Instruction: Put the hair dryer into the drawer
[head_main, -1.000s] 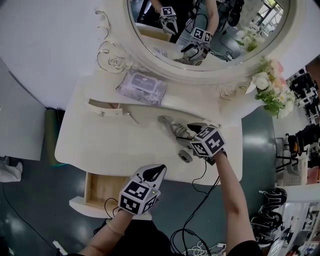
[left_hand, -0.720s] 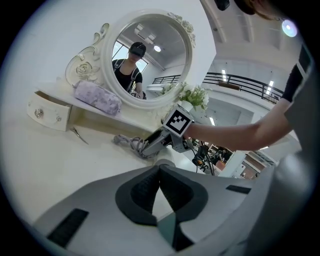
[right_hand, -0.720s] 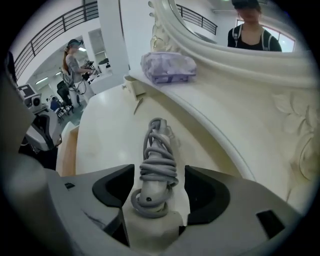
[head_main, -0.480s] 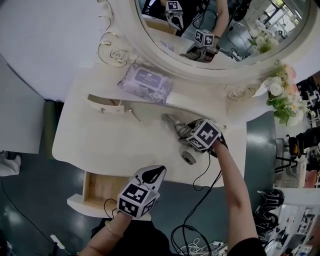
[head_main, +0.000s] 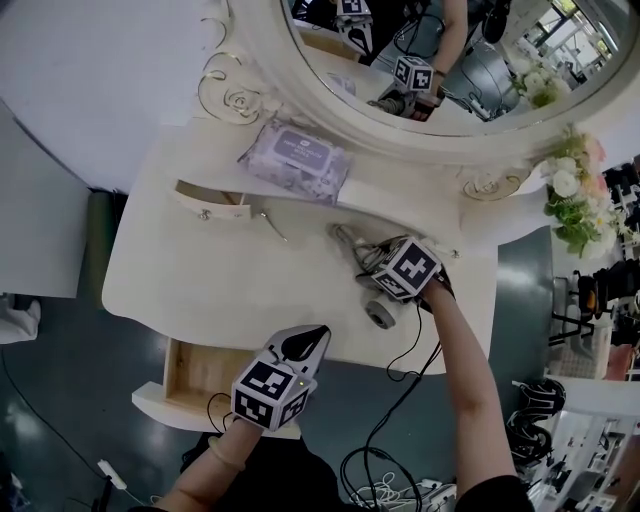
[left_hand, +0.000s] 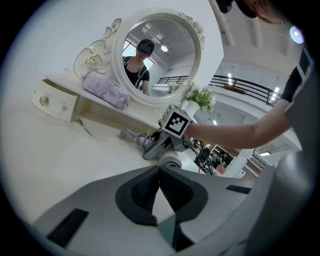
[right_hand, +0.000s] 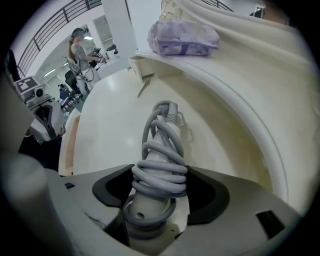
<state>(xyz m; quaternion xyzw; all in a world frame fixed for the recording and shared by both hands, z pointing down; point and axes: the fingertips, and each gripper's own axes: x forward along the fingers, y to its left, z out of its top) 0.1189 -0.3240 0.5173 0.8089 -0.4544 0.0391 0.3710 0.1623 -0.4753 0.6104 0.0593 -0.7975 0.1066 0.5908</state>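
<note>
Our right gripper (right_hand: 159, 200) has sunk onto the hair dryer (head_main: 378, 312), right of centre on the tabletop (head_main: 200, 290), jaws apart astride its cord-wrapped handle (right_hand: 159, 145). We should clamp squarely before lifting toward the drawer (head_main: 200, 372), lower left; left gripper (head_main: 308, 340) closed, empty.

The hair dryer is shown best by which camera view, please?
The right gripper view: the hair dryer fills the centre, its cord-wrapped handle between the right tongs. The head view shows only its ends, the tongs covering the middle; the left gripper view shows it small and far off.
</note>
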